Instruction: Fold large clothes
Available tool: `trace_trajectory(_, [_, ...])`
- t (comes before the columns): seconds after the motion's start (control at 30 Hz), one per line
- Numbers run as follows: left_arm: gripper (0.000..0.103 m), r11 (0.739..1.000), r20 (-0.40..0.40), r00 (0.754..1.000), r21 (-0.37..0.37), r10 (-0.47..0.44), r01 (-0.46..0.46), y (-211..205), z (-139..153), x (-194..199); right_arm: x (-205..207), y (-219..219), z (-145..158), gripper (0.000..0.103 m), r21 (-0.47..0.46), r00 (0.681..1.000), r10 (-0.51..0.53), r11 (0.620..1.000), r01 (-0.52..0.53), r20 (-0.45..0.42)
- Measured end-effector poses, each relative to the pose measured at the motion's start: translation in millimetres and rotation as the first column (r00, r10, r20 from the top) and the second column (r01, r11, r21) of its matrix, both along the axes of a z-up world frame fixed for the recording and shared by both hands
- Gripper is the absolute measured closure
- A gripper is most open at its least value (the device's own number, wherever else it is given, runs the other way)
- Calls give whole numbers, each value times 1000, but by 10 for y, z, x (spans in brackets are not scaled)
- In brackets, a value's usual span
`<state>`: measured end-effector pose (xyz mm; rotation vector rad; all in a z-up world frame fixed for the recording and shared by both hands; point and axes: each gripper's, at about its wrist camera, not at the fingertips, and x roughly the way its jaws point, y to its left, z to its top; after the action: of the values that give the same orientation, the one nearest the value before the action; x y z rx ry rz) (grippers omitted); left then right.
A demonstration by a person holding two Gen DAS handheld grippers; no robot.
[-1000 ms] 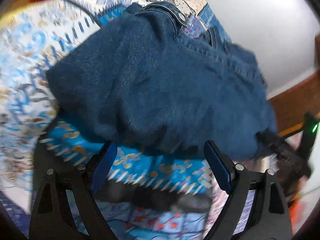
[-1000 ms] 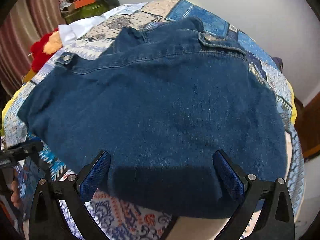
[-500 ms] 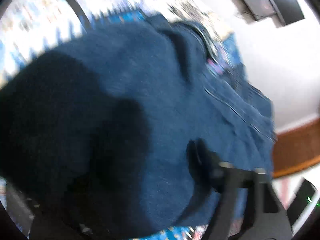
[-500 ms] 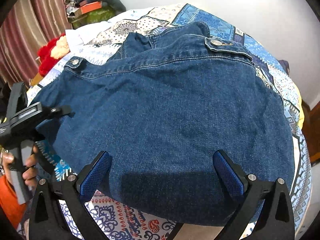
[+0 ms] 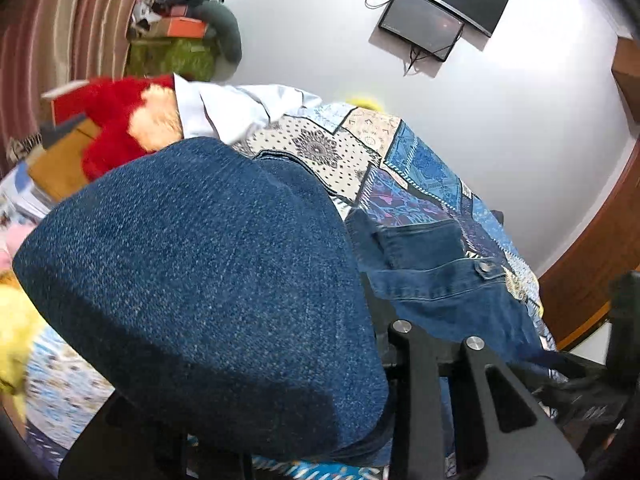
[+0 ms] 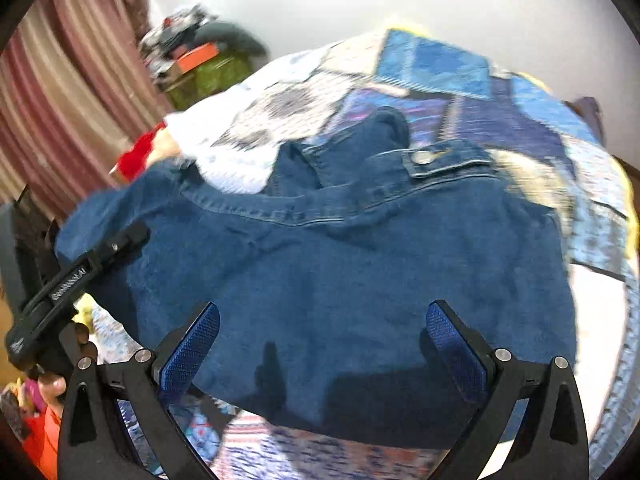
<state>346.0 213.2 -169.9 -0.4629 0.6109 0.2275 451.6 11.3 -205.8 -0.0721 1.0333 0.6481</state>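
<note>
A dark blue denim jacket (image 6: 340, 272) lies spread on a patchwork bedspread (image 6: 460, 92). In the left wrist view a bulging fold of the jacket (image 5: 200, 288) is raised close to the camera and covers my left gripper's (image 5: 304, 404) jaws, which appear shut on the denim. The right wrist view shows that gripper (image 6: 120, 242) at the jacket's left edge, with the cloth lifted there. My right gripper (image 6: 320, 336) is open, fingers spread over the jacket's near hem, holding nothing.
A red and cream plush toy (image 5: 120, 120) and a white shirt (image 5: 232, 108) lie at the bed's far end. A green cabinet piled with clutter (image 5: 176, 52) stands by striped curtains. A wall screen (image 5: 424, 24) hangs behind. Wooden furniture (image 5: 592, 264) stands at right.
My left gripper went from open before the jacket's edge to closed on it and has lifted the denim up and over. My right gripper stayed open and tilted upward slightly.
</note>
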Motion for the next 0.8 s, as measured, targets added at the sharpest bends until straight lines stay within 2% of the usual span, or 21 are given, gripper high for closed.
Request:
trace_trajectory(0.17, [70,999,-30,999,6,33,-33,166,-56,-130,-142,590,-574,0,-100,983,119,986,-134,-138])
trace_trajectory(0.2, [70,999,-40,999,-3,33,-33,189,-77,-139,-175,649,-639,0,-114,984,127,983,-141,-126])
trace_trajectory(0.3, [70,999,-55,998,29,37,-36,155,-107,-60,-213,726,-663,0,-147,981,161,973,-176,-110])
trace_trajectory(0.4, [71,998,-48,998,66,29,-26,51,-14,-16,-157,627,-561,1,-116,976,173,975,-189,-131])
trace_trajectory(0.5, [71,990,-27,1000,139,-12,16,-175,189,114,-88,277,-335,1,-72,989,115,990,-122,-94])
trace_trajectory(0.67, [77,965,10,992,235,-127,121,-785,558,422,-4,-687,106,1,-18,999,-52,998,52,2])
trace_trajectory(0.8, [77,927,56,964,291,-262,235,-1531,796,642,-47,-1546,390,0,-8,980,-190,982,191,58])
